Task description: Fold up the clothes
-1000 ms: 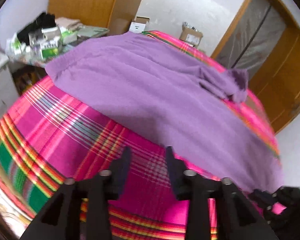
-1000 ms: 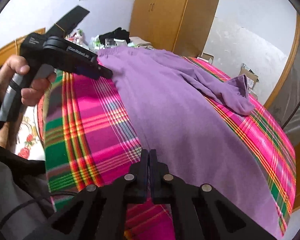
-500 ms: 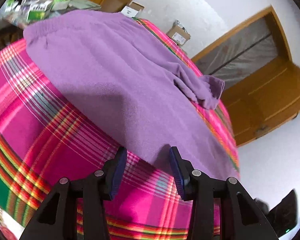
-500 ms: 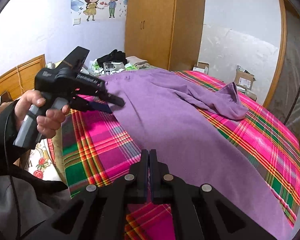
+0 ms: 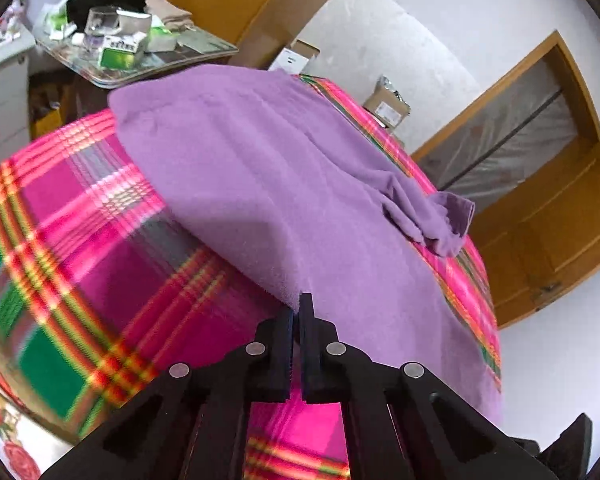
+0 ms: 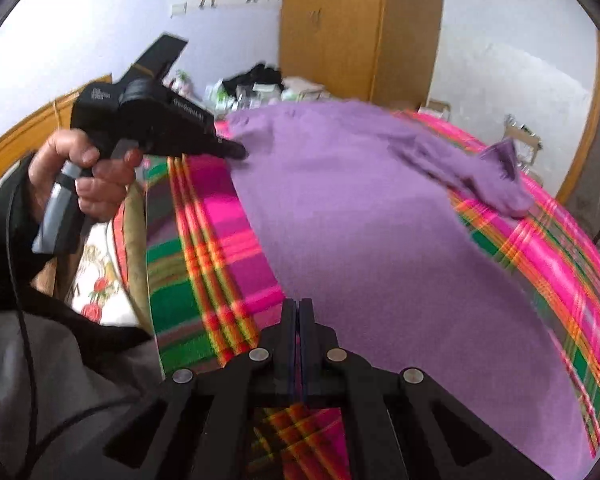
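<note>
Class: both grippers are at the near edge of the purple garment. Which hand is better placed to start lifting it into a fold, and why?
Either: left gripper just closed its jaws on the purple garment's near edge; right gripper is shut on that hem too, so probably both lift together.

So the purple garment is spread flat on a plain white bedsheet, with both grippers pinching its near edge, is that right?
Not quite. The purple garment lies on a pink, green and orange plaid blanket, not a plain white sheet; both wrist views show it. The rest holds: the left gripper and right gripper have their jaws closed at the near edge.
</note>
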`<state>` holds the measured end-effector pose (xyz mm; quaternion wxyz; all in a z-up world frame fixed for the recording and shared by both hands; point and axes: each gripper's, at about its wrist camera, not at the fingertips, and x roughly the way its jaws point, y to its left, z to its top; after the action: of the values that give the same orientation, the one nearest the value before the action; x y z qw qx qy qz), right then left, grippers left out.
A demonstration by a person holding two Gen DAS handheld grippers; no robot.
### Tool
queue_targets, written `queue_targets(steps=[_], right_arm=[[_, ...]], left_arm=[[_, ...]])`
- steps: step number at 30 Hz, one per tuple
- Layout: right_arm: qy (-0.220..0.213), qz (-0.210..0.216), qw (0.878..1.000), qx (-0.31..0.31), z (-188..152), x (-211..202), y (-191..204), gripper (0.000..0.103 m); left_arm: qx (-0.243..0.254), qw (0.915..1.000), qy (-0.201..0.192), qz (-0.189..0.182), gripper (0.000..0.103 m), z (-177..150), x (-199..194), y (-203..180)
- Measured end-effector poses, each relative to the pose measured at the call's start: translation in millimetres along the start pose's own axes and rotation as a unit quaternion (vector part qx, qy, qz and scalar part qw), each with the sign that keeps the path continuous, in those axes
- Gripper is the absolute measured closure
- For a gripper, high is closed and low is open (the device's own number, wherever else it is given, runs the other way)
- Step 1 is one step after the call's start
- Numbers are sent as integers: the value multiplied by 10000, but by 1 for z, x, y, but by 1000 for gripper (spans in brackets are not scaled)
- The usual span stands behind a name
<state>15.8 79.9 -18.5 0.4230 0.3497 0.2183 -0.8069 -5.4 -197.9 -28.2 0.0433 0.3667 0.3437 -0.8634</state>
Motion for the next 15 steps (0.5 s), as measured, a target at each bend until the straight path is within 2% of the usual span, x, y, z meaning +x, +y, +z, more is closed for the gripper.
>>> queue_targets(steps=[3, 5, 8, 11, 15], right_arm=[[102, 68, 9999, 85, -5, 6, -3, 102], [53, 106, 9998, 139, -4, 3, -6, 101], [85, 162, 9993, 320, -5, 2, -15, 100], [-61, 180, 9988, 446, -5, -8, -22, 97], [-382, 225, 9963, 738, -2, -24, -36, 92]], left_arm=[[13, 9997, 82, 237, 100, -5, 0, 13], [-58, 9997, 93, 223, 101, -7, 0, 21], [110, 9996, 93, 222, 101, -7, -3, 18], [145, 9998, 79, 76, 98, -3, -8, 18], [230, 9993, -225, 173, 96, 3, -23, 20]])
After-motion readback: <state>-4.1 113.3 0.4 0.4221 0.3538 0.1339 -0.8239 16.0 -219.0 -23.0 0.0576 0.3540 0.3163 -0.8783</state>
